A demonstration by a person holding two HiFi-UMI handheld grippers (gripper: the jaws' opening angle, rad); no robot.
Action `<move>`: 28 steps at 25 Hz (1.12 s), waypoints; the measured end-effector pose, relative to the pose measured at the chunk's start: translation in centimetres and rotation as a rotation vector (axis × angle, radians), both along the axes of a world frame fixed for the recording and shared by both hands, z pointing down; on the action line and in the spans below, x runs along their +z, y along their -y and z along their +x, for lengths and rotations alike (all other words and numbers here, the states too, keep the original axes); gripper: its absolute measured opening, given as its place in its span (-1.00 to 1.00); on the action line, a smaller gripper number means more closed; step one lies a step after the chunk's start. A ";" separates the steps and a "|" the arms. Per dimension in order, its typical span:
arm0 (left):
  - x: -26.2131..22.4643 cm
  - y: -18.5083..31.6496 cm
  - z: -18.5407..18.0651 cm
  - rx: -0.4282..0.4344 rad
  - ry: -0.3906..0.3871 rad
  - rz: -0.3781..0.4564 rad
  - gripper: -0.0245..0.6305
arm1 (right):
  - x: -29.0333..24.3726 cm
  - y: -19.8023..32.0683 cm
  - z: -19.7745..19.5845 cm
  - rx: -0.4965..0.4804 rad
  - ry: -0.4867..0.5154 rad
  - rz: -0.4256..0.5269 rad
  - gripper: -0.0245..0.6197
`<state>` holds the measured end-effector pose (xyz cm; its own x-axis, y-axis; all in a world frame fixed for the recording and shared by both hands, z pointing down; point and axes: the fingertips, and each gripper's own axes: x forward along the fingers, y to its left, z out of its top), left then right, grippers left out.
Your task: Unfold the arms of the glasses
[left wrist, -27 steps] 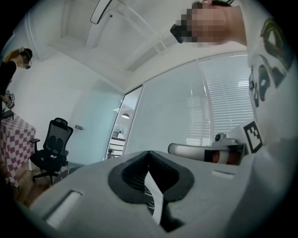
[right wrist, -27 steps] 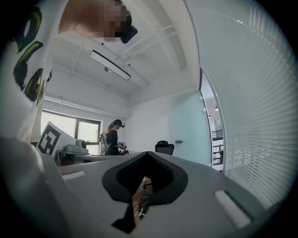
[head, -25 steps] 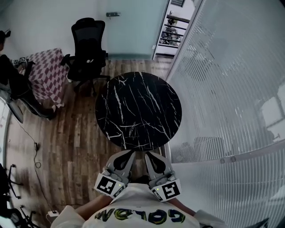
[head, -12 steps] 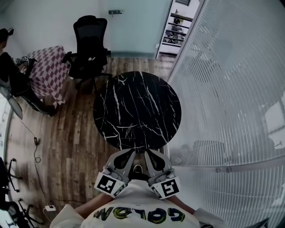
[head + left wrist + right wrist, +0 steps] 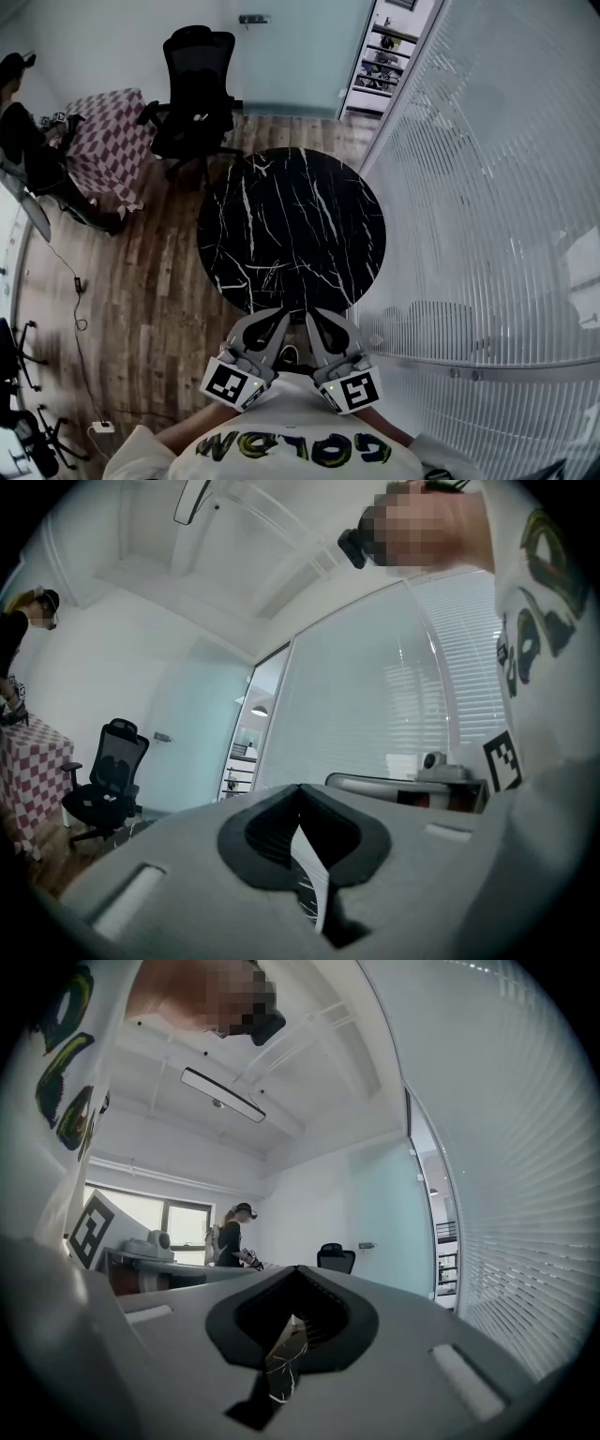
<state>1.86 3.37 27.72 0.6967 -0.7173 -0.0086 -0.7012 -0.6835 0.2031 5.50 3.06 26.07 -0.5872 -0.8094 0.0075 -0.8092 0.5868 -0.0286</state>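
Observation:
No glasses show in any view. In the head view my left gripper (image 5: 278, 321) and right gripper (image 5: 312, 317) are held side by side close to the person's chest, at the near edge of a round black marble table (image 5: 291, 220). Both point level toward the table. The left gripper (image 5: 300, 789) has its jaws pressed together with nothing between them. The right gripper (image 5: 298, 1271) is shut the same way and holds nothing. The tabletop looks bare.
A black office chair (image 5: 197, 84) stands beyond the table. A checked cloth covers a small table (image 5: 108, 141) at the left, with a person (image 5: 28, 141) beside it. A glass wall with blinds (image 5: 487, 234) runs along the right. A cable (image 5: 75, 309) lies on the wooden floor.
The head view has shifted a little, so the chair and the doorway sit further right. Both grippers stay shut and side by side at the table's near edge.

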 end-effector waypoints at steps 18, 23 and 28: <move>4.4 2.9 -1.6 0.013 0.040 -0.135 -0.92 | 5.0 3.0 -0.9 0.009 -0.032 -0.135 -0.92; 5.7 3.7 -1.7 0.031 0.059 -0.154 -0.92 | 7.7 4.4 -0.3 0.018 -0.084 -0.182 -0.92; 8.6 5.1 -1.7 0.064 0.107 -0.175 -0.92 | 11.5 5.5 -1.2 -0.027 -0.164 -0.241 -0.92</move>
<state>0.14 -1.72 36.28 0.7314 -0.6554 0.1885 -0.6811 -0.6883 0.2496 4.28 -2.44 37.56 -0.5837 -0.7569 0.2940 -0.7987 0.6004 -0.0400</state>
